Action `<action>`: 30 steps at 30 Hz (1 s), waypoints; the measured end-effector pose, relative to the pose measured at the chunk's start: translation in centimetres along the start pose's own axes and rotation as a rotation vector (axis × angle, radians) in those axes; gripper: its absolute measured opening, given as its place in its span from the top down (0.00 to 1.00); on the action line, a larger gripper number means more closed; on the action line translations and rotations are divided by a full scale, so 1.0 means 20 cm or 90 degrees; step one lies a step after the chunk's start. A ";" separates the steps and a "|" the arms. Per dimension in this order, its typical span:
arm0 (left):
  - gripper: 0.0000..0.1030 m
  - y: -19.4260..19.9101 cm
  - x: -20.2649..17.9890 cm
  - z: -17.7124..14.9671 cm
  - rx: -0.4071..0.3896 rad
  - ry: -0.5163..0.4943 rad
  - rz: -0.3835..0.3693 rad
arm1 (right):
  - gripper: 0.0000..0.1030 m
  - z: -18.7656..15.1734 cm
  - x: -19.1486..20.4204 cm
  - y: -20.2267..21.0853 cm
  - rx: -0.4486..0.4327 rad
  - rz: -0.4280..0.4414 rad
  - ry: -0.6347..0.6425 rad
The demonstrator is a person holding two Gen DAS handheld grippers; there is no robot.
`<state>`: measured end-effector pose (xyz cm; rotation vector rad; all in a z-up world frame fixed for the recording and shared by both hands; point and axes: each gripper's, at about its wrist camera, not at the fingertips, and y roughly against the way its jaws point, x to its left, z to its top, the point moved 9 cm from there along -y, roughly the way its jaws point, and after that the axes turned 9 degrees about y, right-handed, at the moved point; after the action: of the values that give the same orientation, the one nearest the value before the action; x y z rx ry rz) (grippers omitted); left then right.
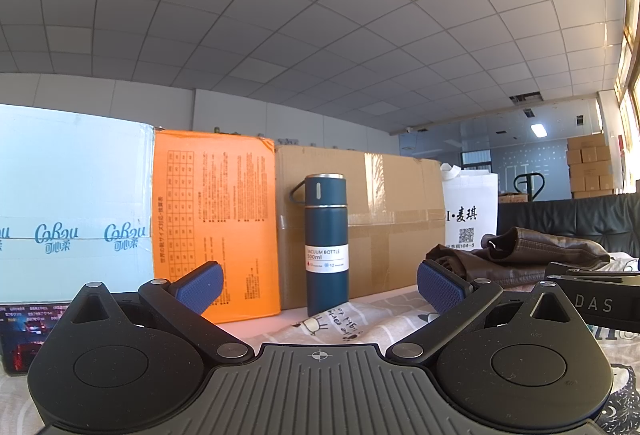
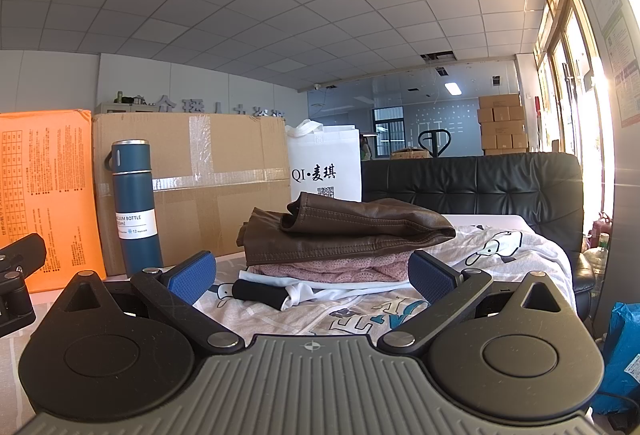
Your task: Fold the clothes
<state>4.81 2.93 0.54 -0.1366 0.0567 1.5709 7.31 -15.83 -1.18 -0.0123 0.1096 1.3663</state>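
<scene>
Judging by the stack, folding is partly done: your right gripper [image 2: 310,277] and left gripper [image 1: 320,285] rest spread and empty. Far right, the folded brown leather garment [image 2: 348,231] tops the pink knit [image 2: 340,269]; the printed cartoon cloth [image 2: 500,255] beneath lies unfolded.

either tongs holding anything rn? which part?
Nothing held. Left tongs and right tongs both stand open and empty; the folded brown jacket lies untouched ahead.

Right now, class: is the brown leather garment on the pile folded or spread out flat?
Folded. The brown leather garment sits doubled over in layers atop a pink knit, its edges stacked rather than laid out.
</scene>
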 end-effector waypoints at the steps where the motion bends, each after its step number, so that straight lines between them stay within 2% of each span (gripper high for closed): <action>1: 0.00 0.00 0.00 0.00 0.000 0.000 0.000 | 0.00 0.00 0.00 0.00 0.000 0.000 0.000; 30: 0.00 0.00 -0.01 -0.01 0.003 0.005 -0.009 | 0.00 0.00 0.01 0.00 0.004 -0.001 0.001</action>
<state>4.84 2.75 0.45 -0.1389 0.0654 1.5562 7.38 -15.74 -1.23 -0.0089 0.1156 1.3645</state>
